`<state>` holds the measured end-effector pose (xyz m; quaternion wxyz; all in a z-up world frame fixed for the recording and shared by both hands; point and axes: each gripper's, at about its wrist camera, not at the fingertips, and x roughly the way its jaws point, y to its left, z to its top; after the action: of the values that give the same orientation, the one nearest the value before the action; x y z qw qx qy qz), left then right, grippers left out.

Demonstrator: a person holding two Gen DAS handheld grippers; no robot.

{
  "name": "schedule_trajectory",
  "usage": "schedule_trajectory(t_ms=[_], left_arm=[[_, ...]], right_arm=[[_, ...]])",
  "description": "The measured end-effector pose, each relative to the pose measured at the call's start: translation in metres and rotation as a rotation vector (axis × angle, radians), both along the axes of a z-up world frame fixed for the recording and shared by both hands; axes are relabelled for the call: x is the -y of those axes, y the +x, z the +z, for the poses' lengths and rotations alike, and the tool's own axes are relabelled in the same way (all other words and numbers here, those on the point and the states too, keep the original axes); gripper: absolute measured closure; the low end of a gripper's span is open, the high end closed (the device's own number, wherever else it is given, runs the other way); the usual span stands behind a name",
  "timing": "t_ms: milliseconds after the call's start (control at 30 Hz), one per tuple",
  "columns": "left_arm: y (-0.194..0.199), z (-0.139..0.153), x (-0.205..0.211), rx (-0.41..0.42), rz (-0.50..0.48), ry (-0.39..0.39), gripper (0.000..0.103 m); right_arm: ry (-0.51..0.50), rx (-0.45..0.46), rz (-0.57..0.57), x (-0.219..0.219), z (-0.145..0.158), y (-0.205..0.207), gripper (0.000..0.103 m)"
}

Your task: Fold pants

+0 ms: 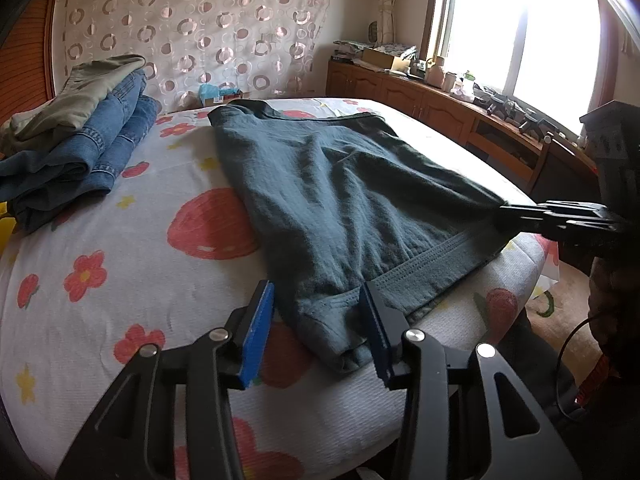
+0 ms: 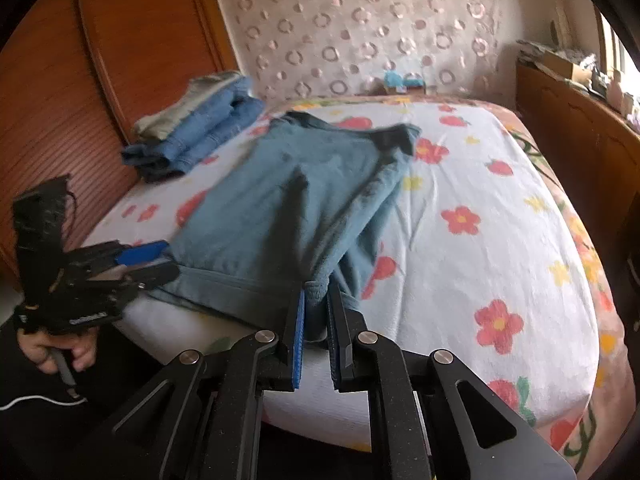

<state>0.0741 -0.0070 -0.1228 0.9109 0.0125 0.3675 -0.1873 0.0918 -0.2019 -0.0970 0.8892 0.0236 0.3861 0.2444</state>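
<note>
Dark teal pants (image 1: pixel 340 184) lie flat on the flowered bed, waistband end nearest me; they look lighter blue in the right wrist view (image 2: pixel 280 200). My left gripper (image 1: pixel 320 300) is open, its blue pads on either side of the near left corner of the pants. It also shows in the right wrist view (image 2: pixel 152 260), jaws apart at that corner. My right gripper (image 2: pixel 316 300) is shut on the near right corner of the pants, cloth pinched between its pads. It shows in the left wrist view (image 1: pixel 520 212) gripping that corner.
A stack of folded jeans and an olive garment (image 1: pixel 80 132) sits at the far left of the bed (image 1: pixel 120 280) by the wooden headboard (image 2: pixel 80 80). A wooden cabinet (image 1: pixel 420 100) with clutter runs under the window on the right. A patterned curtain hangs behind.
</note>
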Motion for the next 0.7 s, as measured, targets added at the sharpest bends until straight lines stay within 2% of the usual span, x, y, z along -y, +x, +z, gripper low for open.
schedule_trajectory(t_ms=[67, 133, 200, 233, 300, 400, 467, 567, 600, 700], left_arm=[[0.002, 0.002, 0.001, -0.007, -0.001, 0.003, 0.059], [0.002, 0.002, 0.002, -0.007, -0.001, 0.003, 0.06], [0.002, 0.002, 0.002, -0.007, -0.004, 0.004, 0.062], [0.001, 0.002, 0.002, -0.009, -0.009, -0.001, 0.069], [0.001, 0.002, 0.003, -0.019, -0.017, -0.014, 0.073], [0.001, 0.002, 0.002, -0.029, -0.018, -0.025, 0.079], [0.0, 0.001, 0.002, -0.03, -0.02, -0.027, 0.083], [0.001, 0.001, 0.002, -0.04, -0.02, -0.029, 0.088], [0.001, 0.001, 0.003, -0.042, -0.025, -0.027, 0.089], [-0.003, 0.004, 0.006, -0.028, -0.028, -0.016, 0.092]], right_arm=[[-0.02, -0.005, -0.02, -0.001, -0.003, 0.002, 0.085], [-0.048, -0.004, -0.038, -0.002, -0.005, 0.004, 0.067], [-0.055, -0.026, -0.028, -0.003, -0.01, 0.006, 0.062], [-0.057, -0.037, -0.023, -0.003, -0.012, 0.006, 0.06], [-0.067, -0.027, -0.019, -0.004, -0.013, 0.004, 0.06], [-0.068, -0.026, -0.007, -0.005, -0.014, 0.002, 0.06], [-0.073, -0.023, 0.005, -0.007, -0.015, 0.002, 0.073], [-0.05, -0.029, 0.007, -0.002, -0.015, 0.004, 0.082], [-0.037, -0.028, 0.005, 0.001, -0.014, 0.004, 0.088], [-0.001, -0.027, 0.02, 0.004, -0.011, 0.004, 0.093]])
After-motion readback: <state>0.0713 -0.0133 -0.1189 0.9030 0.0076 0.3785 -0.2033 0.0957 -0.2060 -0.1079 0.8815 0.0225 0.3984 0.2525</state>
